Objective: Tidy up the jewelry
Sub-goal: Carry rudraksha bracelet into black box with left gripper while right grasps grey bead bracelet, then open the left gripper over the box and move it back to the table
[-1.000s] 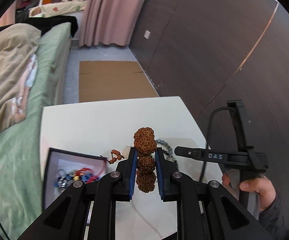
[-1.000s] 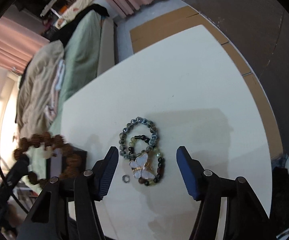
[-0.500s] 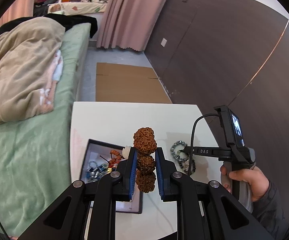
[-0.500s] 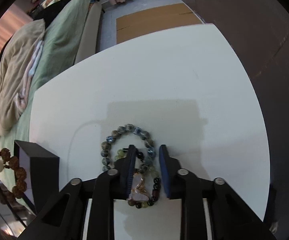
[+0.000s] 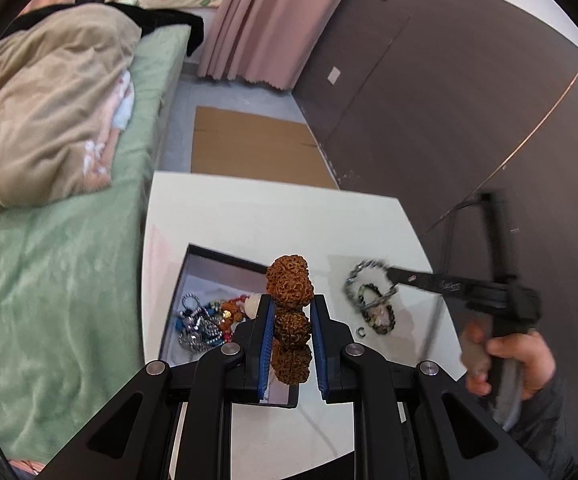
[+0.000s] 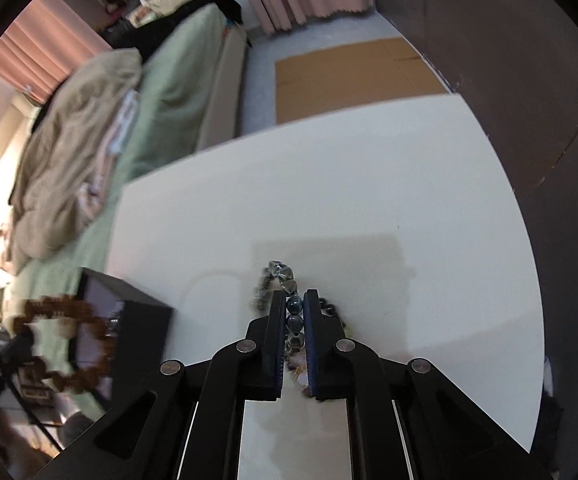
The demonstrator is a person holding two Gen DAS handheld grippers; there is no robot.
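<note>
- My left gripper is clamped tight on the brown seed-bead bracelet, holding it above the near end of the black jewelry box.
- That box already holds a tangle of silver and coloured pieces, so I judge part of the sorting done; the brown bracelet is not yet dropped in.
- My right gripper has closed nearly fully on the grey-blue bead bracelet, right of the box; I cannot tell if it is clear of the surface.
- Left to do: a dark bead bracelet with a pale charm and a small ring lie just beside it on the worktop.
- The white worktop is otherwise bare toward its far edge.
- Beyond: a green bed with a beige blanket at left, flat cardboard on the floor, pink curtains and a dark wall panel.
</note>
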